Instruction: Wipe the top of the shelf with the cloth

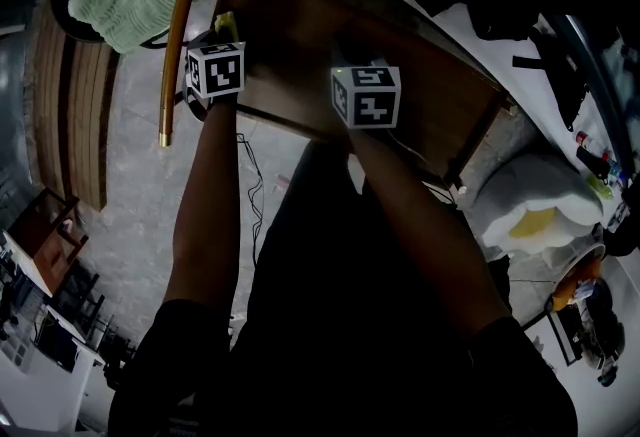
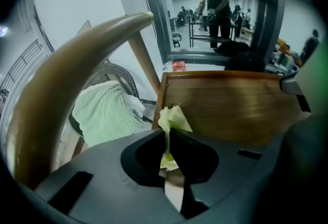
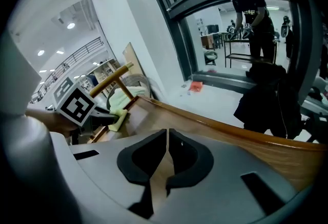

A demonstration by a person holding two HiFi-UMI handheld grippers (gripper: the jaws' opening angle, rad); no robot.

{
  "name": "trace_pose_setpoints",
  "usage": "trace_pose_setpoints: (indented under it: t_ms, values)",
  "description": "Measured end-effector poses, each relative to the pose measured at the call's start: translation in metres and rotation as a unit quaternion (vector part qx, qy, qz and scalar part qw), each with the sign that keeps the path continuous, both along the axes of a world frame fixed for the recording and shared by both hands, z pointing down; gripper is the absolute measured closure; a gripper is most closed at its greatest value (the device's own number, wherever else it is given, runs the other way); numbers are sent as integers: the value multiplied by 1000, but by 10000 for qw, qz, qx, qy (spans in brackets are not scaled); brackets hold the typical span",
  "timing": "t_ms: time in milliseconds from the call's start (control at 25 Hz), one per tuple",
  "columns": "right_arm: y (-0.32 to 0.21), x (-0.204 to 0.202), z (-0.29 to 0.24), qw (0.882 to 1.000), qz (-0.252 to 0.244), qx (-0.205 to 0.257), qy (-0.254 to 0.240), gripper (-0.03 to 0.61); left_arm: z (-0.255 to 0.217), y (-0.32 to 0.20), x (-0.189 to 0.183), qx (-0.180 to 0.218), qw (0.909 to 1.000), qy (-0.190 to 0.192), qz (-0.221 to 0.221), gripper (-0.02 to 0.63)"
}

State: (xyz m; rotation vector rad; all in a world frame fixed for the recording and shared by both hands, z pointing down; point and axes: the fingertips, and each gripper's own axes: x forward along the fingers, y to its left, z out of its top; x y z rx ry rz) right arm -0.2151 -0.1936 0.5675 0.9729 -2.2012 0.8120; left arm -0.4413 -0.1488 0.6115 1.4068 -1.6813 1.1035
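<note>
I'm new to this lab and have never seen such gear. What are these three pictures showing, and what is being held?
No robot here: a person holds two hand-held tools. One picture looks down from a camera on the person's head; the other two come from cameras riding on each tool, looking along its jaws. The left tool has its jaws pinched on a pale yellow-green cloth, near the left edge of the brown wooden shelf top. The right tool has its jaws together with nothing between them, over the same top. The black-and-white cubes are part of the tools.
</note>
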Motion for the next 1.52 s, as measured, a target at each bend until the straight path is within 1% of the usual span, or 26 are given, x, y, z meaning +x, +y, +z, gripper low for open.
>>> trace_pose_setpoints:
  t_ms: [80, 200, 440, 600, 760, 960, 1240, 1520]
  values:
    - [1, 5, 2, 10000, 21, -17, 26, 551, 1, 0, 3, 11, 10000, 63, -13, 584]
    - [4, 15, 6, 9999, 81, -56, 81, 551, 2, -2, 15, 3, 9998, 190, 84, 584]
    - [11, 41, 5, 9996, 229, -120, 153, 552, 0, 0, 50, -10, 9993, 235, 281, 584]
    - [13, 73, 4, 9987, 432, -112, 241, 552, 1, 0, 87, -28, 9980, 302, 554, 584]
    - [17, 110, 5, 9975, 609, -118, 339, 552, 0, 1, 126, -35, 9968, 357, 711, 584]
    - [28, 156, 9, 9954, 807, -207, 468, 552, -1, 5, 183, -58, 9937, 471, 1013, 584]
    - [37, 220, 4, 9925, 1083, -152, 554, 552, -3, 5, 256, -43, 9895, 565, 1332, 584]
    - [45, 278, -2, 9888, 1367, -95, 594, 552, -7, 2, 316, -3, 9846, 592, 1645, 584]
